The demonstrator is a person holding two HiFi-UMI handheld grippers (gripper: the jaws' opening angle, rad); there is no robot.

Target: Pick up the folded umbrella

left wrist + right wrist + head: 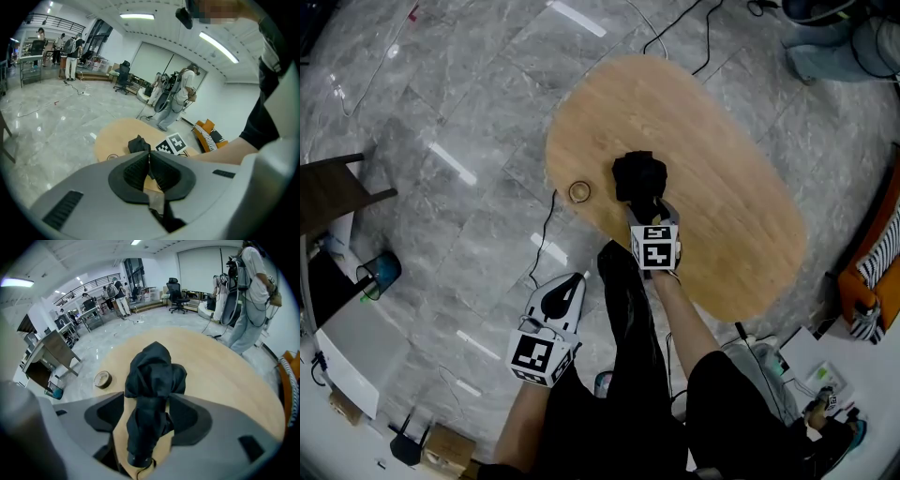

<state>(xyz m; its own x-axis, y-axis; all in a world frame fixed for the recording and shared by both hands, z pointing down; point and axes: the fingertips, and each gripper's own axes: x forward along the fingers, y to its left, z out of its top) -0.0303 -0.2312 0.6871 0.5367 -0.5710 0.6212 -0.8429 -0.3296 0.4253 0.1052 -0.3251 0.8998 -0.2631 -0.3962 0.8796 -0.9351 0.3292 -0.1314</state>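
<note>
The folded black umbrella (637, 178) lies on the oval wooden table (722, 187), near its left end. My right gripper (652, 211) stands over the umbrella's near end. In the right gripper view the umbrella (152, 380) runs lengthwise between the wide-apart jaws of the right gripper (147, 399), its fabric filling most of the gap; the pads do not squeeze it. My left gripper (572, 284) hangs off the table's near-left side, above the floor. Its pads meet in the left gripper view (150, 157) with nothing between them. From there the umbrella (138, 144) shows beyond.
A small tape roll (579, 191) sits on the table left of the umbrella. Cables (675, 28) trail over the grey stone floor. A dark chair (337, 187) stands far left, an orange striped seat (872, 272) far right. A person (248, 296) stands beyond the table.
</note>
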